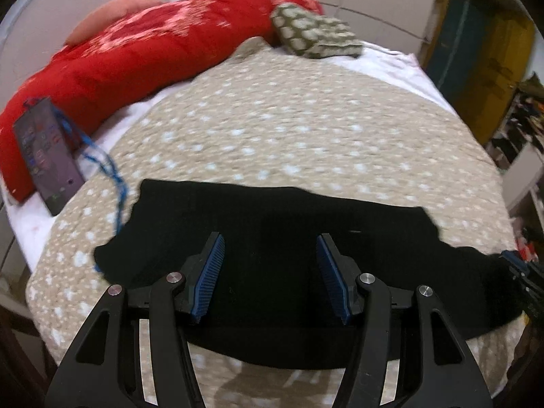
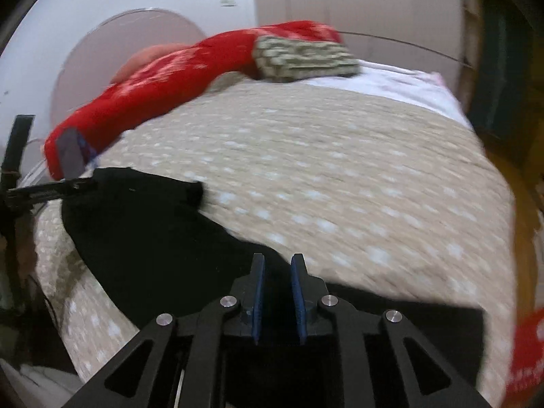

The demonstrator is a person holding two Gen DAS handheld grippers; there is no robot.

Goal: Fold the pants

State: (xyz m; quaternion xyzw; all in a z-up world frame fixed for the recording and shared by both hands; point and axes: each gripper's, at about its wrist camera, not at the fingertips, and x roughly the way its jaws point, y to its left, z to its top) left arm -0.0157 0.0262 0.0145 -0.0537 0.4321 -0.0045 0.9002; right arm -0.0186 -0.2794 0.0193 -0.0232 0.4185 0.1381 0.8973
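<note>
Two grippers: you hold one in each hand, both over the near edge of the bed (image 1: 306, 129).
Left gripper (image 1: 270, 238): your fingers are spread wide, blue pads (image 1: 212, 272) facing each other with black cloth showing in the gap; nothing is pinched.
Right gripper (image 2: 278, 258): your fingers stand narrow, a slim gap between them with black cloth in it; you cannot tell whether they are gripping it.
Pants (image 1: 289, 238): black, lying flat across the near edge of the bed, stretched left to right; in the right wrist view the pants (image 2: 153, 234) run from your right gripper to the near left corner.
Bedspread (image 1: 289, 125): beige with white spots, directly under the pants.
Red blanket (image 1: 136, 44): bunched along the far left edge of the bed.
Phone (image 1: 47, 159): leaning against the red blanket at the left edge, screen lit, a blue cord (image 1: 112, 176) trailing from it to the pants' left end.
Patterned cushion (image 1: 312, 34): at the far edge, touching the red blanket's end.
Sharpness: both views are motion-blurred.
</note>
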